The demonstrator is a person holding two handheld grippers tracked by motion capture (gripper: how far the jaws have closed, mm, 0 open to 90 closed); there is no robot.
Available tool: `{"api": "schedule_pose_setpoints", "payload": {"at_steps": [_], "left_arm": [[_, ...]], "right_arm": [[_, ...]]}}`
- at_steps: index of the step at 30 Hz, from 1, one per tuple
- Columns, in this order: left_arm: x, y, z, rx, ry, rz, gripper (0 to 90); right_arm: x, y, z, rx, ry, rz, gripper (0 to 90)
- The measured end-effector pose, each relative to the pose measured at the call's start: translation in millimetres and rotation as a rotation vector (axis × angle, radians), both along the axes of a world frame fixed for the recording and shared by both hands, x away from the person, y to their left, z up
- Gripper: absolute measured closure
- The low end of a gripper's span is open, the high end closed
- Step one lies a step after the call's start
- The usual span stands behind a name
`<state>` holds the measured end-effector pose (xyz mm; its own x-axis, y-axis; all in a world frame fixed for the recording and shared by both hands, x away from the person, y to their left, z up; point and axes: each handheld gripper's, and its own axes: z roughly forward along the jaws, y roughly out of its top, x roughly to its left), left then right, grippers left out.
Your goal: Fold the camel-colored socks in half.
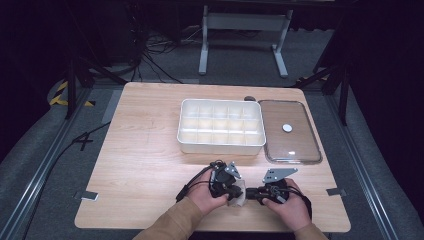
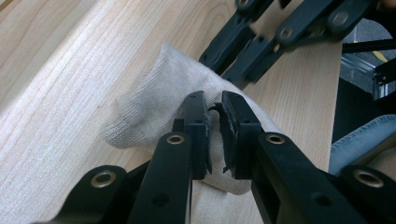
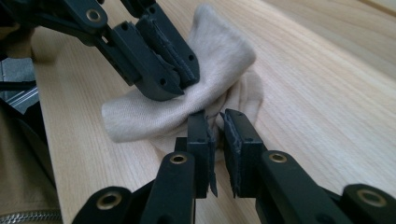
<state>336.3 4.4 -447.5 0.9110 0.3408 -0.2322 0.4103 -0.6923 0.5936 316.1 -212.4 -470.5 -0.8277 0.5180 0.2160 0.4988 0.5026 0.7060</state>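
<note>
A pale wooden table (image 1: 150,150) seen from above, with a person's two forearms coming in from the near edge. At the left, the left gripper (image 1: 231,186), black with two jaws, is clenched on a small beige knitted cloth, possibly a sock (image 1: 238,194), which lies bunched on the table near the front edge, between the two hands. In the left gripper view the jaws stand nearly together with a fold of the cloth pinched between the pads (image 2: 201,126). Just to its right, the right gripper (image 1: 251,193) meets the cloth from the other side; in the right gripper view its jaws are also close together and appear to nip the cloth's edge (image 3: 219,122). Farther back, in the middle of the table, sits a white plastic tray divided into many small compartments (image 1: 187,125), and touching its right side lies a clear flat lid with a white knob (image 1: 290,132).

The step in hand looks like folding or rolling the cloth. To do it well, each gripper should probably keep a firm pinch on its own edge, pull gently apart to flatten wrinkles, then bring the edges together evenly without dragging the cloth off the table.
</note>
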Motion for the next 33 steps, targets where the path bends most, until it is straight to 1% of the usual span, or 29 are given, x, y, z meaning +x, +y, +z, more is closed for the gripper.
{"api": "schedule_pose_setpoints", "payload": {"at_steps": [2, 3, 4, 7, 9, 11, 12, 13, 15, 17, 18, 19, 20, 21, 23, 25, 27, 29, 30, 31, 32, 33], "left_arm": [[-0.3, -0.1, -0.3, -0.005, 0.001, 0.004, 80.9], [-0.3, -0.1, -0.3, -0.005, 0.001, 0.004, 80.9], [-0.4, -0.2, -0.3, -0.005, -0.001, 0.003, 80.9], [-1.3, -0.6, -0.1, 0.0, -0.011, 0.002, 80.9], [-2.2, -0.8, 0.1, 0.003, -0.017, 0.001, 80.9], [-4.0, -1.0, -0.1, 0.0, -0.024, 0.011, 80.8], [-3.4, -0.6, -0.1, 0.001, -0.033, 0.001, 80.6], [-3.8, -0.6, -0.3, -0.005, -0.029, 0.003, 80.1], [-4.5, 0.1, -0.6, -0.015, -0.022, 0.011, 79.2], [-4.8, 1.6, -0.5, -0.013, -0.034, 0.009, 78.9], [-6.0, 1.9, -0.7, -0.023, -0.033, 0.016, 78.7], [-6.2, 3.3, -0.3, -0.021, -0.042, 0.01, 78.2], [-6.2, 3.3, -0.3, -0.021, -0.042, 0.01, 77.0], [-7.2, 4.6, 0.2, -0.026, -0.048, 0.013, 77.0], [-8.7, 7.6, 1.1, -0.035, -0.058, 0.02, 74.2], [-9.2, 13.4, 3.1, -0.042, -0.075, 0.024, 70.8], [-7.1, 19.6, 3.5, -0.051, -0.07, 0.045, 68.8], [-6.7, 20.3, 2.5, -0.05, -0.065, 0.052, 67.2], [-6.8, 20.1, 1.3, -0.038, -0.066, 0.047, 67.2], [-8.6, 17.3, -1.1, -0.015, -0.081, 0.033, 65.4], [-9.8, 16.0, -1.3, -0.005, -0.086, 0.038, 64.9], [-9.8, 16.0, -1.3, -0.005, -0.086, 0.038, 64.7]], "right_arm": [[-0.1, -4.7, 7.1, -0.001, -0.018, -0.009, 81.3], [-0.1, -4.7, 7.1, -0.001, -0.018, -0.009, 81.3], [-0.5, -6.8, 11.4, 0.007, -0.027, -0.016, 81.4], [-2.5, -9.7, 25.3, 0.051, -0.081, -0.033, 83.1], [-3.7, -6.9, 29.2, 0.073, -0.106, -0.039, 85.0], [-3.9, -2.1, 29.4, 0.084, -0.124, -0.042, 87.0], [-3.5, 0.7, 28.4, 0.087, -0.131, -0.044, 87.4], [-2.9, 3.9, 26.6, 0.086, -0.131, -0.044, 87.3], [-1.3, 10.0, 22.1, 0.066, -0.113, -0.053, 87.0], [0.8, 15.7, 16.8, 0.043, -0.123, -0.059, 87.6], [1.6, 16.7, 16.0, 0.037, -0.127, -0.061, 87.7], [2.5, 16.8, 15.3, 0.031, -0.127, -0.062, 87.7], [2.5, 16.8, 15.3, 0.031, -0.127, -0.062, 87.7], [3.9, 16.5, 13.8, 0.018, -0.119, -0.065, 87.7], [6.5, 16.7, 8.5, 0.002, -0.102, -0.064, 87.7], [7.4, 17.6, 5.5, -0.012, -0.094, -0.062, 87.7], [8.1, 18.3, 5.0, -0.031, -0.092, -0.058, 87.6], [9.4, 18.6, 3.9, -0.037, -0.091, -0.056, 87.6], [9.4, 18.6, 3.9, -0.037, -0.091, -0.056, 87.6], [10.1, 19.4, 2.7, -0.042, -0.086, -0.054, 87.4], [10.1, 19.7, 2.9, -0.043, -0.087, -0.053, 87.2], [10.1, 19.7, 2.9, -0.043, -0.087, -0.053, 87.2]]}}
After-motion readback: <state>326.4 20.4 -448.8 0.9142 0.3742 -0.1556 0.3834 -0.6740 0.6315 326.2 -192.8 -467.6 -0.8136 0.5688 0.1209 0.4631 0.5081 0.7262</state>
